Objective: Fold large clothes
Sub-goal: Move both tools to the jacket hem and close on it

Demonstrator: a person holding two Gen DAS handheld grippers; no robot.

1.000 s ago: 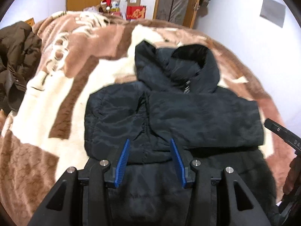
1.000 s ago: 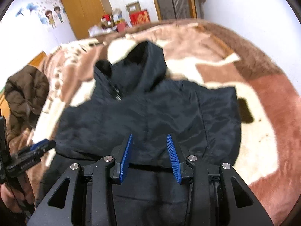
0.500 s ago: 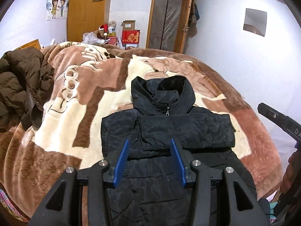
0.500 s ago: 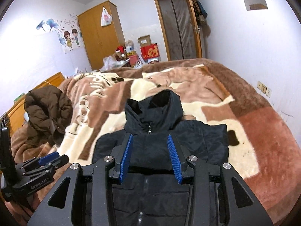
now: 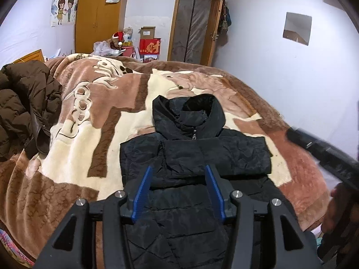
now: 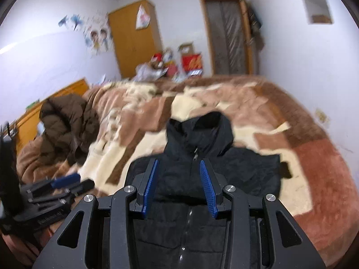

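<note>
A black hooded puffer jacket (image 5: pixel 193 154) lies front up on the bed, both sleeves folded across its chest, hood toward the far end. It also shows in the right wrist view (image 6: pixel 202 168). My left gripper (image 5: pixel 178 174) is open and empty, held above the jacket's lower part. My right gripper (image 6: pixel 178 168) is open and empty, above the jacket's zip line. The right gripper shows blurred at the right edge of the left wrist view (image 5: pixel 323 152); the left gripper shows at the lower left of the right wrist view (image 6: pixel 51 190).
A brown and cream plush blanket (image 5: pixel 94 116) covers the bed. A brown puffer coat (image 5: pixel 24 109) is heaped at its left side. A wooden wardrobe (image 5: pixel 101 15), boxes (image 5: pixel 149 42) and a door (image 5: pixel 193 27) stand beyond the bed. A white wall (image 5: pixel 280 71) is right.
Both grippers have pulled back and up from just over the jacket, so the whole bed and room now show. Both stayed open. The jacket has not moved.
</note>
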